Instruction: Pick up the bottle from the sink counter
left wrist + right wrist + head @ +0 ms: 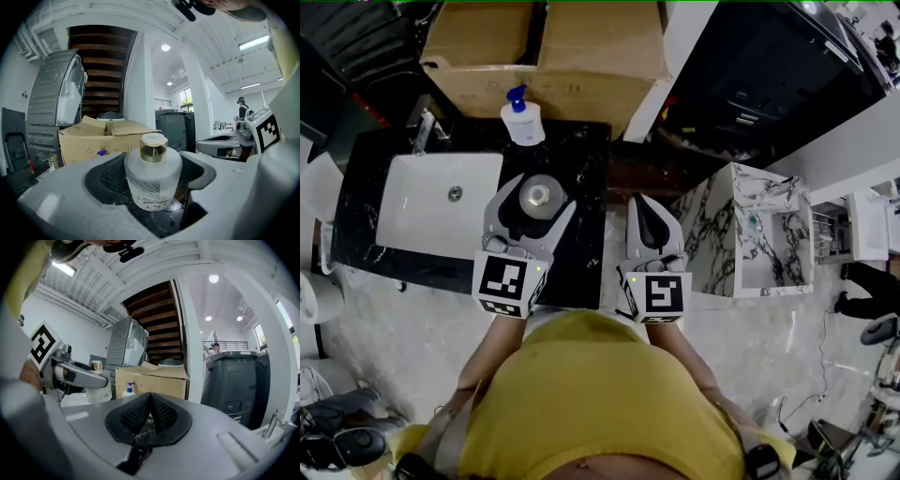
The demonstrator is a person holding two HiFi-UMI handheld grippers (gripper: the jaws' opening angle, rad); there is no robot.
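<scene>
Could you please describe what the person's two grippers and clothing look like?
The left tongs and right tongs are light grey plastic, with tapering jaws lined with black ribbed pads. Each carries a white cube printed with black square markers. The person wears a yellow top.

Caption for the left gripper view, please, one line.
Frosted gold-capped bottle between the jaws of the left gripper, above the dark counter, cardboard box behind.

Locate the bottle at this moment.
Head view, left of centre: the bottle is between the left gripper's jaws over the black counter, right of the sink.
</scene>
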